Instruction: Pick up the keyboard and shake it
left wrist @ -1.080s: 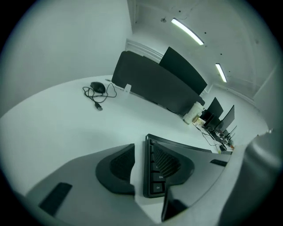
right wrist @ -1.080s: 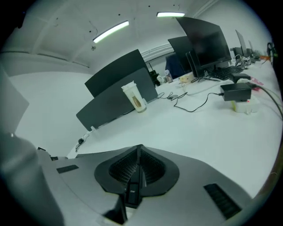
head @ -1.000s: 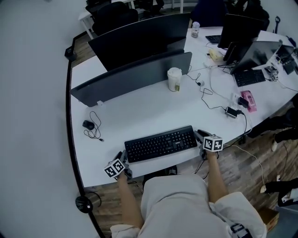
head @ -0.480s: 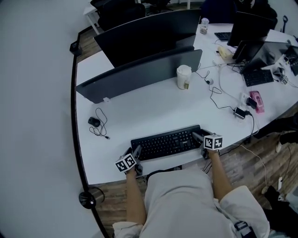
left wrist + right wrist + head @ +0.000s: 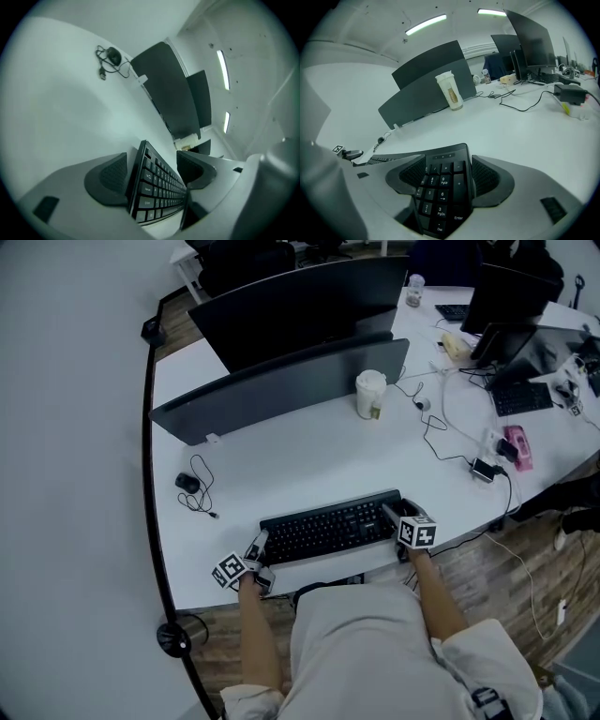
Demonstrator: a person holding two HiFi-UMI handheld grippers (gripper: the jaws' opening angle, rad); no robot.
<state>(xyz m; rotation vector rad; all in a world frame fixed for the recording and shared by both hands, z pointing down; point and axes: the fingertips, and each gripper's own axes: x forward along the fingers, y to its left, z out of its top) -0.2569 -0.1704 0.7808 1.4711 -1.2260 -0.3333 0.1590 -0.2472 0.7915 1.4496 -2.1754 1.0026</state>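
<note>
**Both hand-held grippers let go at the keyboard's ends**

At the far left of the curved white worktop (image 5: 281, 456), a small black mouse-shaped device (image 5: 183, 484) lies beside its loose coil of cable, well apart from the action. Nearer the front edge, the left hand-held gripper (image 5: 255, 547) stands at the left end of the black keyboard (image 5: 328, 526). Its jaws are spread wide, having just been opening. The keyboard's end sits between the pads, one pad standing clear of the keys, and the gripper does not clamp it.

The keyboard lies along the worktop's front edge, directly before the person, whose forearms reach forward from a pale garment. At the keyboard's other end, the right hand-held gripper (image 5: 390, 513) straddles the number pad. Its jaws are also parted and have just been opening, with the pads flanking the keyboard's end without pinching it.

Behind the keyboard a long dark divider panel (image 5: 281, 385) runs across the worktop, with a second dark panel (image 5: 291, 306) beyond it. A white lidded cup (image 5: 370, 395) stands upright just before the divider's right end.

Farther right, black cables (image 5: 433, 432) trail across the surface to a small black power brick (image 5: 484, 469), near a pink object (image 5: 517, 446). At the far right sit a second keyboard (image 5: 520, 397) and dark monitors (image 5: 497, 310).
</note>
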